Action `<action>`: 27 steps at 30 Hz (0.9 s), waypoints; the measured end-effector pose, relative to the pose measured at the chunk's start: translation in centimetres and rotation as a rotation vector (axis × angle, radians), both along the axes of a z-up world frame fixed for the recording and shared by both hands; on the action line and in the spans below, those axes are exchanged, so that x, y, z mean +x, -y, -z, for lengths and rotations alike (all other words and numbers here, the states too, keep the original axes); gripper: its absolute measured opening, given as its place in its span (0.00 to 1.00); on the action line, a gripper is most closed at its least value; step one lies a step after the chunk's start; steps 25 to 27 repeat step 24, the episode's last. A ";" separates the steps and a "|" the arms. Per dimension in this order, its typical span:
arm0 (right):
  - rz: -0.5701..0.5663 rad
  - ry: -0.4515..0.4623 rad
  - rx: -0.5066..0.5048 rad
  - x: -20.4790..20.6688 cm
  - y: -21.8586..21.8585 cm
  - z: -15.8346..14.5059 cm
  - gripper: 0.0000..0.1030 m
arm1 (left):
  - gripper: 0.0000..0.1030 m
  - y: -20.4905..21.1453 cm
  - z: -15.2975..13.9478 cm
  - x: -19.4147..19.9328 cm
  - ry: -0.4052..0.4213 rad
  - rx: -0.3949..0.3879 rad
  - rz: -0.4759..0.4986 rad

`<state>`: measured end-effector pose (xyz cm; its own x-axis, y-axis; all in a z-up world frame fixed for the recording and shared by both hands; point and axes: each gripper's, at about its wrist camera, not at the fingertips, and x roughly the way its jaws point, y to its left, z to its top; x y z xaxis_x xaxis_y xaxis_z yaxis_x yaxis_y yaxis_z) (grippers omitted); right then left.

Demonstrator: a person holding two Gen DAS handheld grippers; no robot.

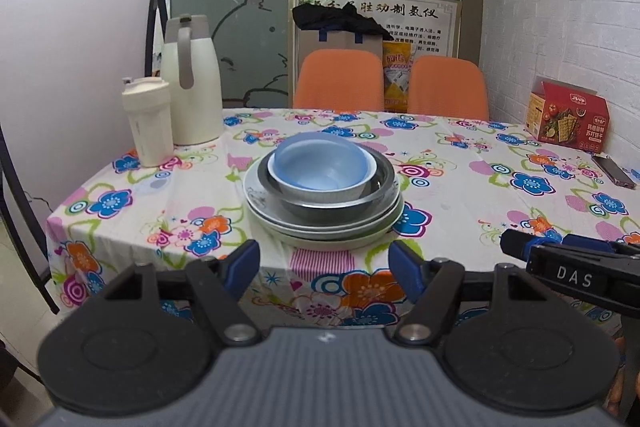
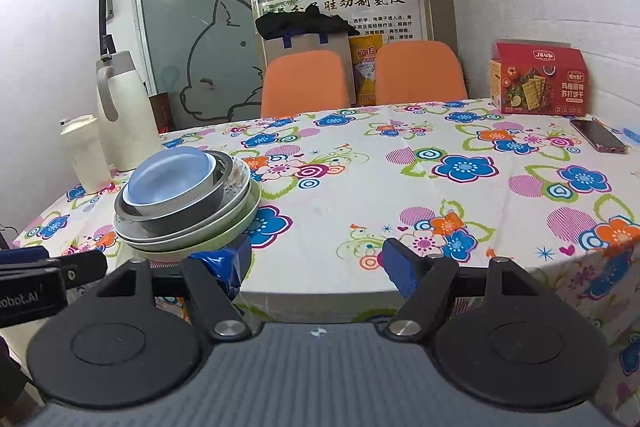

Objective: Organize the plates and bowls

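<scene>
A stack stands on the floral tablecloth (image 1: 460, 195): a blue bowl (image 1: 320, 163) nested in a white bowl (image 1: 320, 191), in a steel bowl (image 1: 320, 213), on white plates (image 1: 320, 233). The stack shows at the left in the right wrist view, blue bowl (image 2: 168, 177) on top, plates (image 2: 192, 241) beneath. My left gripper (image 1: 324, 267) is open and empty, just in front of the stack at the near table edge. My right gripper (image 2: 316, 263) is open and empty, to the right of the stack; it also shows in the left wrist view (image 1: 560, 259).
A cream thermos jug (image 1: 192, 83) and a cream tumbler (image 1: 148, 119) stand at the back left. A red cracker box (image 1: 568, 117) and a phone (image 1: 614, 171) lie at the right. Two orange chairs (image 1: 340, 79) stand behind the table.
</scene>
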<state>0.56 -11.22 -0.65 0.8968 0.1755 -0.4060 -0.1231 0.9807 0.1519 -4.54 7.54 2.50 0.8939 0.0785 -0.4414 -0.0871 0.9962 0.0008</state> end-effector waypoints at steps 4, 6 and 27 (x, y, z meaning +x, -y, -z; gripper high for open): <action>-0.029 -0.019 0.012 -0.1 -0.2 0.1 0.57 | 0.69 0.6 -0.1 0.0 0.005 0.037 -0.011; -0.043 -0.029 -0.001 0.0 -0.5 0.2 0.57 | 0.69 0.7 0.1 0.2 -0.011 0.040 -0.010; -0.110 -0.089 -0.004 -0.1 -1.9 0.9 0.58 | 0.69 0.7 0.5 -0.3 0.018 0.028 0.023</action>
